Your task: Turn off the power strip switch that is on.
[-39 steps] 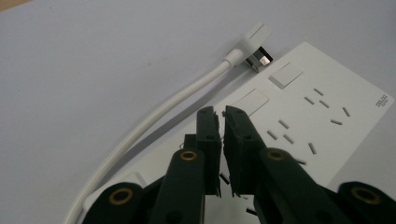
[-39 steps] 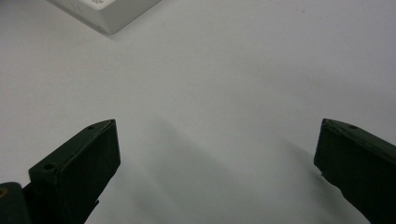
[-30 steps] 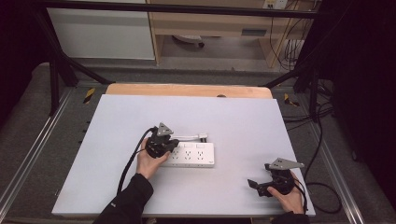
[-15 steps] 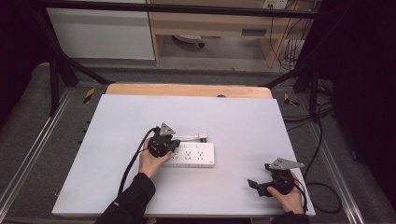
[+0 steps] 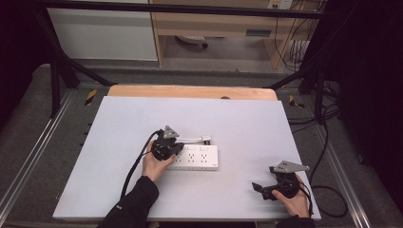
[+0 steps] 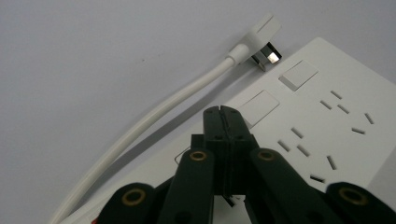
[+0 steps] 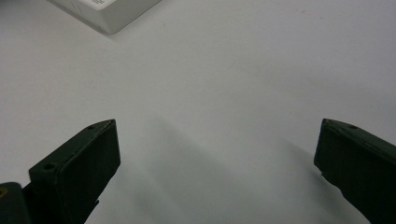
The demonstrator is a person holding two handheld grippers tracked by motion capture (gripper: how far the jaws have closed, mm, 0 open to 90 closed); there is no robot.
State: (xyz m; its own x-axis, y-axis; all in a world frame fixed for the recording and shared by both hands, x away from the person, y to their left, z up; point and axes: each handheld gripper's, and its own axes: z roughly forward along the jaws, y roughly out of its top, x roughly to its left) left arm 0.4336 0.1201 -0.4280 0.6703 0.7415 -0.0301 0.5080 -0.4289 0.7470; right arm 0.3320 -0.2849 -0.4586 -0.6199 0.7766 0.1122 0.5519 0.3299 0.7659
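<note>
1. White power strip (image 5: 197, 157): flat rectangular body with several socket groups and square rocker switches on its top face. It lies on the white tabletop (image 5: 237, 123), directly under and ahead of the left hand-held gripper (image 5: 166, 145).
2. White cable (image 6: 154, 116): runs just beside the strip's far edge and ends in an angled white plug (image 6: 259, 39) with metal pins, lying at the strip's edge.
3. Left hand-held gripper: jaws pressed together, nothing between them, tips over the strip's switch end.
4. Right hand-held gripper (image 5: 266, 189): jaws spread wide over bare tabletop, well apart from the strip.
5. No legible brand or writing on the strip.
</note>
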